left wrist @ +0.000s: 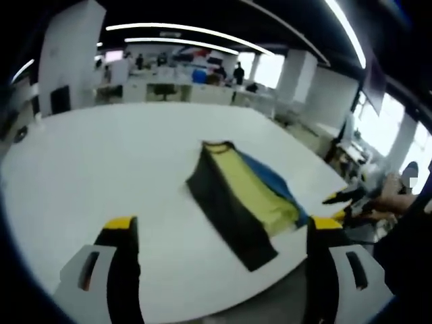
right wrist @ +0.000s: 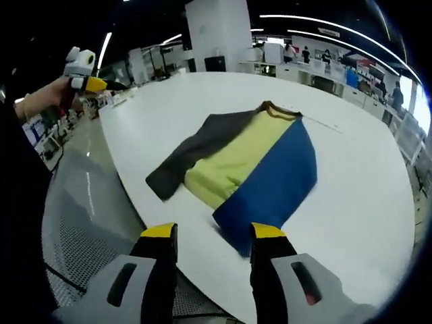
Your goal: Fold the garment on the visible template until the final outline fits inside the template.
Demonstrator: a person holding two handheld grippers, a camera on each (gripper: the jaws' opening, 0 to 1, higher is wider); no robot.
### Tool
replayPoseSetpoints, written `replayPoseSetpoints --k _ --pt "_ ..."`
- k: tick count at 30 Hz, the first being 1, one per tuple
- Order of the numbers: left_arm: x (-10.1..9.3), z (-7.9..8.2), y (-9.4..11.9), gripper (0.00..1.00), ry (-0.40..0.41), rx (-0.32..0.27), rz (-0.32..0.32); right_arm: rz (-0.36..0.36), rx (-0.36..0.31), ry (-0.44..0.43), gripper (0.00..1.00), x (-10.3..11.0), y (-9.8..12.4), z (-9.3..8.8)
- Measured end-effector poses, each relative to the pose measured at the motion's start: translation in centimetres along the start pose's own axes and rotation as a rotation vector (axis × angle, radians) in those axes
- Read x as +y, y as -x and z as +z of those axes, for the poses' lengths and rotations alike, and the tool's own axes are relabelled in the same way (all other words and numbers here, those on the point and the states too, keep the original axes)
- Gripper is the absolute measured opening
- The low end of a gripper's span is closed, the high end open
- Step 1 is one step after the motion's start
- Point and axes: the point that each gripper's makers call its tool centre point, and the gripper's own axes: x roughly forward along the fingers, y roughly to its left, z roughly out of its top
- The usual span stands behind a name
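A wide white table (right wrist: 364, 202) takes up most of the room in front of the person, and on it, near the edge closest to them, lies the garment (right wrist: 246, 165), a top in charcoal, yellow and blue panels, spread flat with one dark sleeve (right wrist: 182, 158) angled out toward the table edge. Its long axis runs from the collar (right wrist: 277, 108), at the far end, back to the blue hem (right wrist: 253, 229) at the near edge. I can make out no template outline on the table from here. In the right gripper view the hem sits just beyond the right gripper (right wrist: 210, 237), whose yellow-tipped jaws stand apart with nothing between them, so this one looks the nearer of the two and best placed to take the hem. In the left gripper view the left gripper (left wrist: 219, 226) is held back off the table edge, its jaws spread wide and empty, with the garment (left wrist: 239, 196) lying ahead between them and slanting away. Both tools are held level, pointing in over the table from opposite sides, and the fold itself looks not yet begun on the blue side.
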Motion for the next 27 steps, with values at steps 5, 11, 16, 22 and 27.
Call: replayPoseSetpoints --k 5,11,16,22,27 --pt "0.0 -0.1 -0.3 0.99 -0.001 0.01 -0.005 -0.003 0.023 0.031 0.38 0.2 -2.2 -0.2" --pt "0.2 -0.3 -0.5 0.99 0.001 0.02 -0.005 -0.013 0.05 0.072 0.35 0.1 -4.1 -0.5" --pt "0.4 -0.8 -0.6 0.99 0.003 0.036 -0.002 -0.013 0.07 0.101 0.33 0.0 -5.0 -0.9" --pt "0.5 -0.8 -0.7 0.99 0.01 0.042 -0.005 -0.06 0.079 0.098 0.29 -0.8 -6.1 -1.5" --pt "0.6 -0.6 -0.8 0.99 0.008 0.042 -0.003 -0.085 0.093 0.112 0.24 -1.3 -7.1 -2.0"
